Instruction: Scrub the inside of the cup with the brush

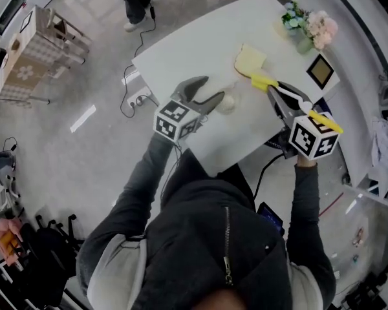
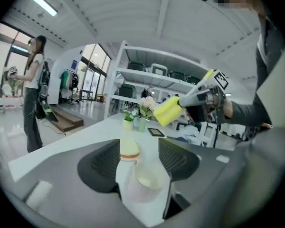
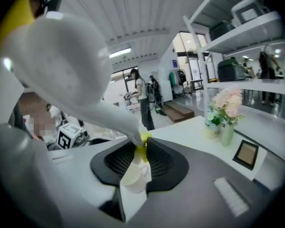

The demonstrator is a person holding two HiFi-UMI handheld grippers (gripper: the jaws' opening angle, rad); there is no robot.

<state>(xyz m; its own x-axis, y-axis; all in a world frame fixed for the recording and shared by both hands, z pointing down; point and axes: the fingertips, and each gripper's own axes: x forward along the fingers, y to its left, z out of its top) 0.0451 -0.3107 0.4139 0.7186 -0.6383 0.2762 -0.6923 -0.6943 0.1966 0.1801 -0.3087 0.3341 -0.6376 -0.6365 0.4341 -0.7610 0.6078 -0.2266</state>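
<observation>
Gripping brush [image 1: 263, 82] in right claw [image 3: 141, 142]; holding left claw [image 1: 213, 88] open at cup [image 1: 226, 103].

In head view, at frame centre: cup, upright on white desk [image 1: 200, 41], just beside the tip of one left-claw jaw. In left gripper view, seen low in the gap between both pads, with neither pad pressing on it; jaws clearly apart. In right gripper view, closed tight on the brush's yellow neck, white handle running back to upper left of frame, cup below the jaws on the desk. In head view, right of centre: yellow brush head just right of cup, apart from it. Lying beyond on desk, upper centre: yellow sponge [image 1: 249, 60]. At upper right: flowers [image 1: 308, 26] and small frame [image 1: 320, 71].
</observation>
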